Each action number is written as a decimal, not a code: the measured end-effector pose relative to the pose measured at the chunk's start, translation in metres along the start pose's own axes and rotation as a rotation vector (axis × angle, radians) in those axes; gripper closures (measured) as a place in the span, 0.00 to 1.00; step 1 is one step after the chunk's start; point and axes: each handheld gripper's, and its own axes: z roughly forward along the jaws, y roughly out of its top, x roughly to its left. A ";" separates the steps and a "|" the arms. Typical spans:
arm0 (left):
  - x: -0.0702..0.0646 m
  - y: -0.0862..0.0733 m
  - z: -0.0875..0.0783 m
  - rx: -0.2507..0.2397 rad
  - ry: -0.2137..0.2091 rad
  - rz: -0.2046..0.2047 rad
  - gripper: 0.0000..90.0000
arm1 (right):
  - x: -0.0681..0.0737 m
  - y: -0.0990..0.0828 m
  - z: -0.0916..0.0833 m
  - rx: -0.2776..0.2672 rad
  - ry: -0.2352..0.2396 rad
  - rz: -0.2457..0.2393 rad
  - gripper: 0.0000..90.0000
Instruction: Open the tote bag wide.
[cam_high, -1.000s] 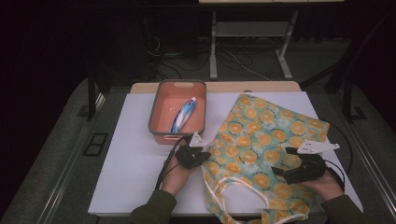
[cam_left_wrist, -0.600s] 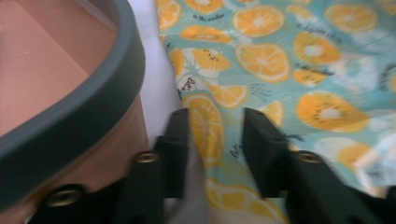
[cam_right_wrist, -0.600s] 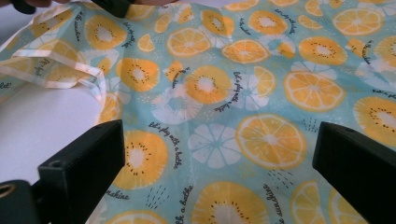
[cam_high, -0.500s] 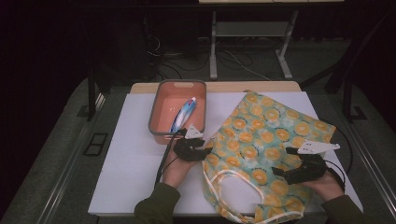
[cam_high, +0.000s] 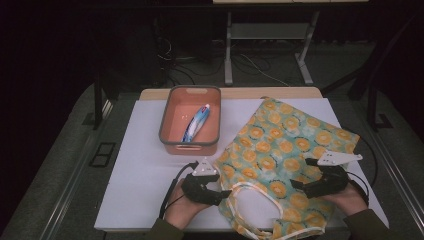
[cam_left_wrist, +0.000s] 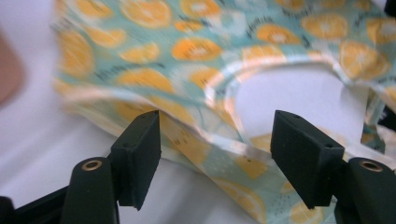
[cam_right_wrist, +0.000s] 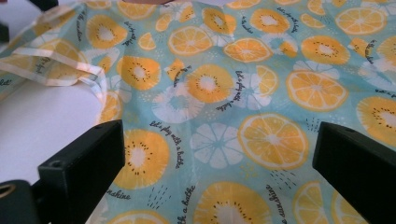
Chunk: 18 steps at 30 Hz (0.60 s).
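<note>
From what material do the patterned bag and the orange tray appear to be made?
The bag looks like thin woven cloth with a matte surface: it folds softly, wrinkles at the edge, and carries a printed citrus pattern with a pale sewn handle. The tray seems to be moulded plastic, smooth and slightly shiny, with rounded corners and a grey rim; silicone is also possible.

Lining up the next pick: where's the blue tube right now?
In the high view, the blue tube lies inside the orange bin, left of the citrus-print bag and beyond the left gripper.

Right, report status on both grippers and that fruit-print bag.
Left gripper just opened, bag edge lying loose between its fingers. Right gripper open over the bag. Bag flat on the table. Orange bin stands clear.
</note>
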 end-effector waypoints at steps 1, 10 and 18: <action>-0.001 0.000 0.004 0.018 -0.007 0.000 0.35 | 0.000 0.000 0.000 0.000 0.000 0.000 0.03; -0.010 -0.002 0.026 0.110 0.022 0.137 0.63 | 0.000 0.000 0.001 0.003 0.002 -0.002 0.03; -0.007 0.002 0.029 0.116 0.023 0.203 0.99 | 0.000 0.000 0.001 0.003 0.002 -0.003 0.03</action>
